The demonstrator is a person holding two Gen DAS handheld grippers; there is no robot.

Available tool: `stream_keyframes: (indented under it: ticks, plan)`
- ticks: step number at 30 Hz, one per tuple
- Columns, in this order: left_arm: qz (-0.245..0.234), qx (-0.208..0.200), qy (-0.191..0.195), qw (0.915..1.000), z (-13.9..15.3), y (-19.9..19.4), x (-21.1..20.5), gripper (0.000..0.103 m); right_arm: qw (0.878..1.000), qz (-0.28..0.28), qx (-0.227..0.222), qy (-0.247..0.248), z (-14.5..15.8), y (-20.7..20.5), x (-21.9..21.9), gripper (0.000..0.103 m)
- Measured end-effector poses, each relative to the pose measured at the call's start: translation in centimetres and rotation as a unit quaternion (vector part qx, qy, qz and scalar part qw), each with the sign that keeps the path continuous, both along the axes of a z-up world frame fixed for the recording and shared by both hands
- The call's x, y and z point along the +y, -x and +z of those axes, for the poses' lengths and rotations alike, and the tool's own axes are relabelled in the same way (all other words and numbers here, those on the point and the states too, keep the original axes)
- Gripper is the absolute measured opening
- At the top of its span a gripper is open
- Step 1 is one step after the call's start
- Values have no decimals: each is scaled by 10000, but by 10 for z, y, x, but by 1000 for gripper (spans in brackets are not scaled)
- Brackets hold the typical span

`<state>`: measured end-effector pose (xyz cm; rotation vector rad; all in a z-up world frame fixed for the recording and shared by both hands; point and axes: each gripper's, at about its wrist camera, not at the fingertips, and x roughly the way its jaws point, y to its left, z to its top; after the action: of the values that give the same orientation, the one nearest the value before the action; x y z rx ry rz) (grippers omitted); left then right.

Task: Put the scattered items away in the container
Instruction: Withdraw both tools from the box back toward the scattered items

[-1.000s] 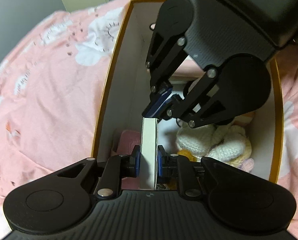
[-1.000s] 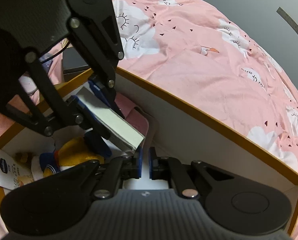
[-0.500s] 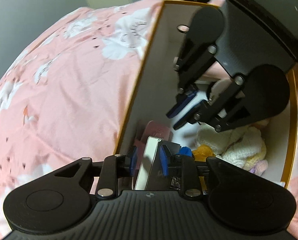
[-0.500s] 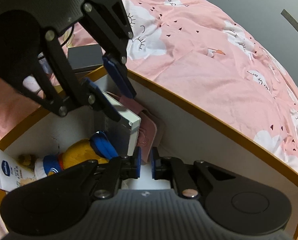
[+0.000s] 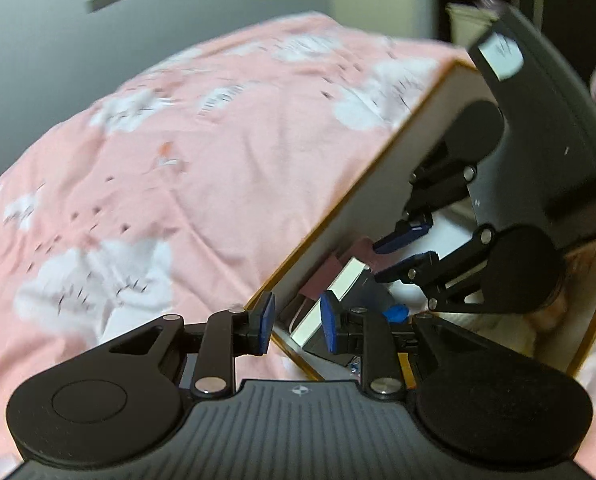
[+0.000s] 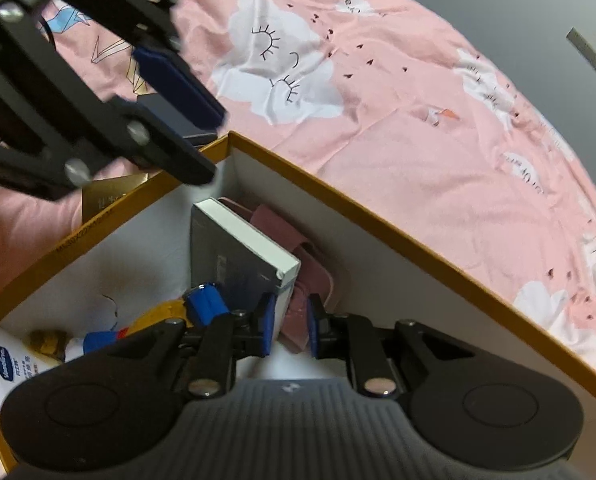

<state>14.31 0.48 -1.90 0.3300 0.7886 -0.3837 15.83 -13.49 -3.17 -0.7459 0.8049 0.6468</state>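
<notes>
Inside box [image 6: 338, 200], book [image 6: 241, 248] leans on pink pouch [image 6: 310, 276] by wall, released. Right gripper [image 6: 287, 326] just opening, pads off book corner. Left gripper [image 5: 295, 324] parted, empty, above rim.

Both wrist views look steeply down, close over the box [image 5: 382, 184] [image 6: 378, 216]; the left from just outside its long wall, the right from above its inside — both share that wall and the bedspread [image 5: 177, 160] [image 6: 418, 100] beyond.
</notes>
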Motion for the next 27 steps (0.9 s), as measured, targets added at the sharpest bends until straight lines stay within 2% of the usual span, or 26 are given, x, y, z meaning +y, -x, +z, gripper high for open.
stream_keyframes:
  ticks: [1, 3, 7, 9, 12, 16, 17, 22, 24, 27]
  plan:
    - [185, -70, 37, 9998, 4, 2, 0, 29, 10000, 26, -74, 44, 3, 5, 0, 21]
    - [523, -190, 114, 9984, 11, 7, 2, 29, 9997, 54, -234, 78, 10, 14, -2, 35]
    - [1009, -214, 419, 9938, 20, 22, 8, 29, 9978, 79, -659, 38, 29, 35, -1, 45]
    - [1181, -224, 426, 9918, 19, 30, 12, 29, 9967, 44, -803, -103, 39, 39, 4, 56]
    - [1434, -200, 267, 9891, 24, 44, 18, 29, 9946, -75, -932, -452, 53, 46, 8, 56]
    - [1643, -204, 272, 9858, 27, 57, 27, 29, 9887, -334, -1084, -976, 68, 70, 9, 58]
    - [1679, -203, 282, 9852, 28, 59, 29, 29, 9870, -478, -1075, -1099, 69, 71, 10, 61]
    - [1844, -73, 378, 9821, 31, 74, 43, 30, 9744, -1069, -610, -1882, 76, 73, 12, 62]
    - [1972, 59, 489, 9791, 30, 78, 50, 35, 9675, -1242, -486, -2148, 78, 75, 14, 64]
    - [2200, 166, 645, 9732, 29, 84, 62, 35, 9602, -1378, -127, -2424, 76, 74, 19, 71]
